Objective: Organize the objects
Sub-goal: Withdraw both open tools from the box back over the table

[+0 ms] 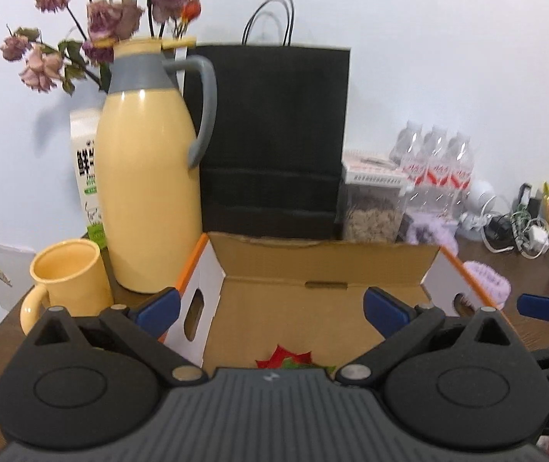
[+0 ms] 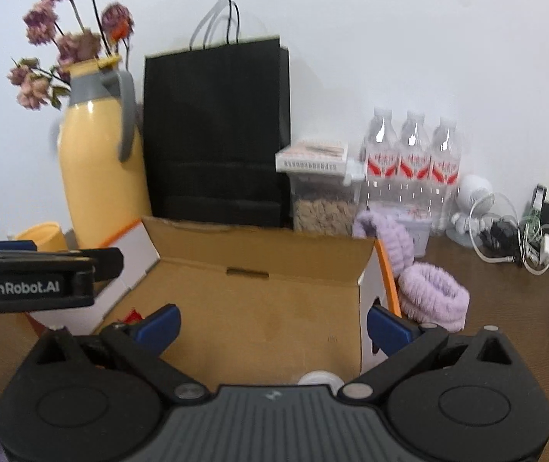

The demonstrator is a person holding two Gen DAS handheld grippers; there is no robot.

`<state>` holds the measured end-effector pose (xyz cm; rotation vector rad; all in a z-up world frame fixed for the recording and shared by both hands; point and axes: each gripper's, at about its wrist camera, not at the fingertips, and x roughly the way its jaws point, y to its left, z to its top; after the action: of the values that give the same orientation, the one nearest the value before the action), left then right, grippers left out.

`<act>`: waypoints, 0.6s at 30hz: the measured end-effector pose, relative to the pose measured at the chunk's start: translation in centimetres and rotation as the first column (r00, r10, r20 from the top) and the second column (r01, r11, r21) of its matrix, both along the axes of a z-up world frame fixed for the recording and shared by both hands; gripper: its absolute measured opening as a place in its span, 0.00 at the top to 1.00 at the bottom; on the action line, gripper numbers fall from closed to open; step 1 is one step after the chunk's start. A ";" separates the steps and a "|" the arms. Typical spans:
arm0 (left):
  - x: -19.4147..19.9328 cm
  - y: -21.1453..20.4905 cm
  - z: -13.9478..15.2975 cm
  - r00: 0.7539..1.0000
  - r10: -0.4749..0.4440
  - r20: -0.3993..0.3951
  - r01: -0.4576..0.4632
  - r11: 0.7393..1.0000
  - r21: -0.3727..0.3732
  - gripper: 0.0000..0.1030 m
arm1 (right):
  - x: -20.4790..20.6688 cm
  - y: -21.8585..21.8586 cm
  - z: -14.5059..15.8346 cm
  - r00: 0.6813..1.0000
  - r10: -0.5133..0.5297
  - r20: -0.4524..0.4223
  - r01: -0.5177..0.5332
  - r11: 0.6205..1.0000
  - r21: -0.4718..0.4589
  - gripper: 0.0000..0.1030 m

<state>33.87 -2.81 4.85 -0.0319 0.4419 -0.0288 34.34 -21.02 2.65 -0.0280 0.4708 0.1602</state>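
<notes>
An open cardboard box (image 1: 324, 261) (image 2: 259, 254) with white and orange sides sits on the brown table in front of both grippers. My left gripper (image 1: 274, 310) hovers over its near left part, jaws wide open, nothing between them. A red and green item (image 1: 293, 358) lies on the box floor just beyond the gripper body. My right gripper (image 2: 272, 327) stands open over the box's right half, empty. A small white round thing (image 2: 318, 378) peeks out under it. In the right wrist view the left gripper's black side (image 2: 24, 277) shows at the left edge.
A yellow thermos jug (image 1: 147, 184) and yellow mug (image 1: 68, 281) stand left of the box. A black paper bag (image 1: 274, 142) is behind it. Clear container, water bottles (image 2: 409, 154), purple fluffy bands (image 2: 432, 296), a small fan and tangled cables (image 2: 524, 242) crowd the right.
</notes>
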 end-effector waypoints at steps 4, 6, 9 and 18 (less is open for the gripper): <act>-1.8 -0.1 1.1 1.000 -0.001 0.025 0.001 1.000 0.006 0.00 | -1.5 0.0 1.3 0.999 0.009 0.037 -0.009 1.000 -0.020 0.00; -2.8 -0.1 1.6 0.999 -0.004 0.032 0.003 1.000 0.016 0.00 | -2.5 -0.1 1.8 0.999 0.009 0.049 -0.008 1.000 -0.030 0.00; -4.4 0.1 2.2 0.999 0.000 0.046 -0.001 1.000 0.022 0.00 | -4.2 -0.4 2.6 0.998 0.010 0.067 -0.008 0.999 -0.035 0.00; -10.3 1.1 3.4 0.998 0.012 0.068 -0.015 0.999 0.036 0.00 | -10.8 -1.1 3.7 0.994 0.028 0.103 -0.023 0.998 -0.051 0.00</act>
<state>23.52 -1.67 8.25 0.0023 0.3747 -0.0084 23.55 -22.16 6.37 -0.0903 0.3709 0.1715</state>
